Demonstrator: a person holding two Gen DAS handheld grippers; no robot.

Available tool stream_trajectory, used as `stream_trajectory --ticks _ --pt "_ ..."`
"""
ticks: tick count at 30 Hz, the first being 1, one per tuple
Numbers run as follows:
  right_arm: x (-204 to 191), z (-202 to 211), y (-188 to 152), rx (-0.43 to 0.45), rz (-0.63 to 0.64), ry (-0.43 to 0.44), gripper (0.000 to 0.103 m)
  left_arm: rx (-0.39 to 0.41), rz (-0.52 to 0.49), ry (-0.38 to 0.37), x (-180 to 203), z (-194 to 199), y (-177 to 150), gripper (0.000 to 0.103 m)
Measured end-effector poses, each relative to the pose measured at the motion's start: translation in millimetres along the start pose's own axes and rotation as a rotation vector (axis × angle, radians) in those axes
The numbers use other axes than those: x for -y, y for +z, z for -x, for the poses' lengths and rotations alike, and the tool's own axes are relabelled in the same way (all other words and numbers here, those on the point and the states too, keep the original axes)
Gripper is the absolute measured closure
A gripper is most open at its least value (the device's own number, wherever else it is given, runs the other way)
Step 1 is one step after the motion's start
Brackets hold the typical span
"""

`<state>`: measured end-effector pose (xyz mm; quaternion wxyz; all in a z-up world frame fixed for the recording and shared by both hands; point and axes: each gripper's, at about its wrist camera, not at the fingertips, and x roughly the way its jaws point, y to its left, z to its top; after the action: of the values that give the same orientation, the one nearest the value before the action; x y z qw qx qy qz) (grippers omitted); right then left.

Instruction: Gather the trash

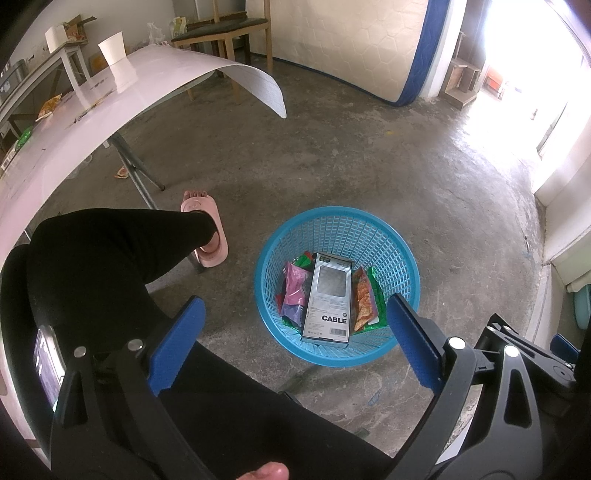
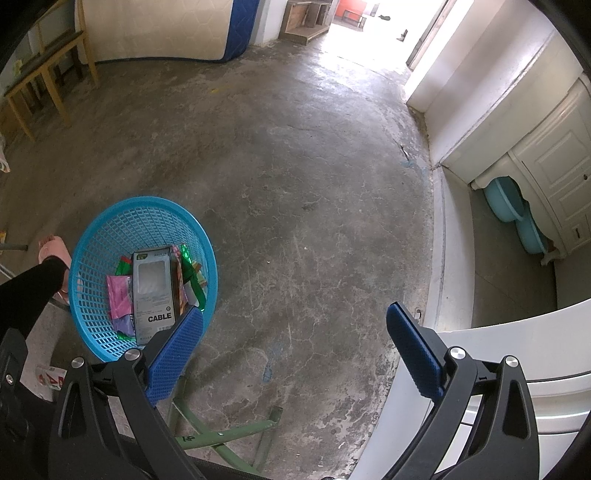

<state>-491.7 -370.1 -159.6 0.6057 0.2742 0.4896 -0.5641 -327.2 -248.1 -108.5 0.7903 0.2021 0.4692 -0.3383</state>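
A blue plastic basket stands on the concrete floor; the right wrist view shows the basket at lower left. Inside lie a grey box marked CABLE and several crumpled wrappers, pink and orange. My left gripper hangs open above the basket's near rim with nothing between its blue pads. My right gripper is open too, over bare floor to the right of the basket. On the pink table sit a white paper cup and a snack wrapper.
A person's black-clad leg and pink slipper stand left of the basket, beside the table's metal legs. A wooden chair and a mattress line the far wall. White cabinets and a green frame lie on the right.
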Motion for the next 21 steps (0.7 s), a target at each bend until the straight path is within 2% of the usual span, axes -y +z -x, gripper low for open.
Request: stream_trajectory --ticks 21 --pt "-1.1 1.9 -3.1 -0.005 -0.007 0.001 0.006 0.000 0.000 0.000 0.2 0.4 0.5 0.009"
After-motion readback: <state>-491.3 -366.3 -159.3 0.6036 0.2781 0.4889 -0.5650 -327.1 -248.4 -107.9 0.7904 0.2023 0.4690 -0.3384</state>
